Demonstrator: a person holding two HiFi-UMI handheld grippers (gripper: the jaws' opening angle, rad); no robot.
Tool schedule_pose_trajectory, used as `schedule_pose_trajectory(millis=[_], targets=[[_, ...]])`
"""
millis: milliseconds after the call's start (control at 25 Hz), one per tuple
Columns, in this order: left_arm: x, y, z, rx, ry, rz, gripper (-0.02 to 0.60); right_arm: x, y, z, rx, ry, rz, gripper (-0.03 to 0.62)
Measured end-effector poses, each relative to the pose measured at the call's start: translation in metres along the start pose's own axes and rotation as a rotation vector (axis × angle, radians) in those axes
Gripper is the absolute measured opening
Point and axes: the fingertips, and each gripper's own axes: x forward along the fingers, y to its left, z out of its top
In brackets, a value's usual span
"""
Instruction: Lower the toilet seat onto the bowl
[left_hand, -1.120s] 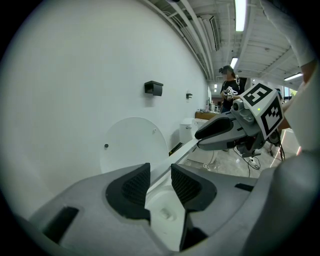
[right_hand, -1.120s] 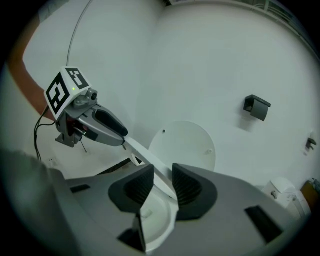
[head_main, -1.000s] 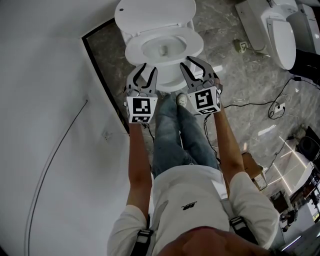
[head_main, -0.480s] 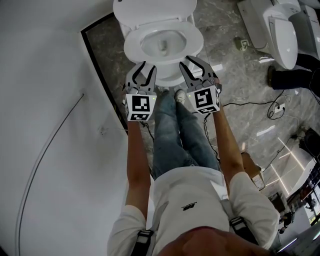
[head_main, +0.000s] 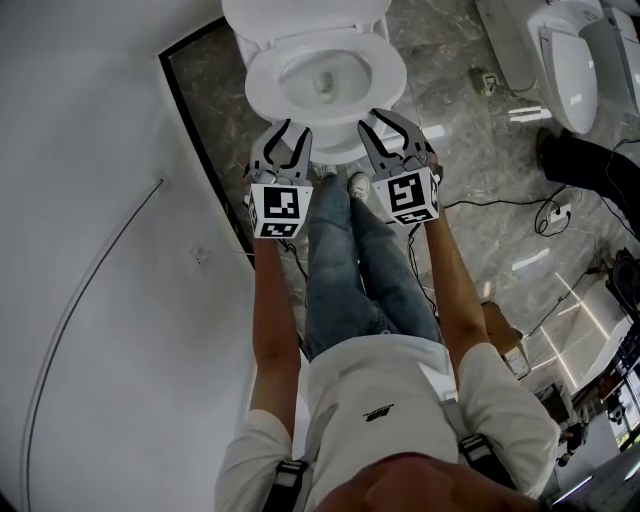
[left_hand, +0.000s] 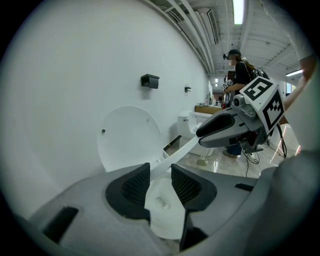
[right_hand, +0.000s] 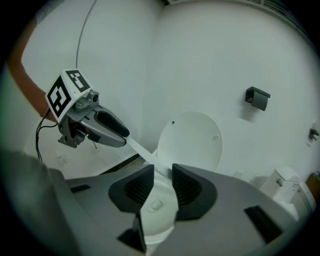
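Now left claw, right claw agape near seat.

A bystander's dark leg has come in beside the neighbouring toilet.

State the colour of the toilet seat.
The toilet seat is plain white. It shows best in the head view.

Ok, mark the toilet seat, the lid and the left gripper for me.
toilet seat (head_main: 262, 82), head view, left side of the ring
lid (left_hand: 128, 136), left gripper view, middle of its raised face
left gripper (head_main: 296, 132), head view, between its fingertips
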Motion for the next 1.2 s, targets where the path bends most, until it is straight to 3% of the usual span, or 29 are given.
schedule_pose_trajectory(millis=[1200], targets=[[-0.006, -0.034, -0.05, -0.039, 0.037, -0.028, 0.138, -0.011, 0.034, -0.051, 0.053, 0.053, 0.025, 0.107]])
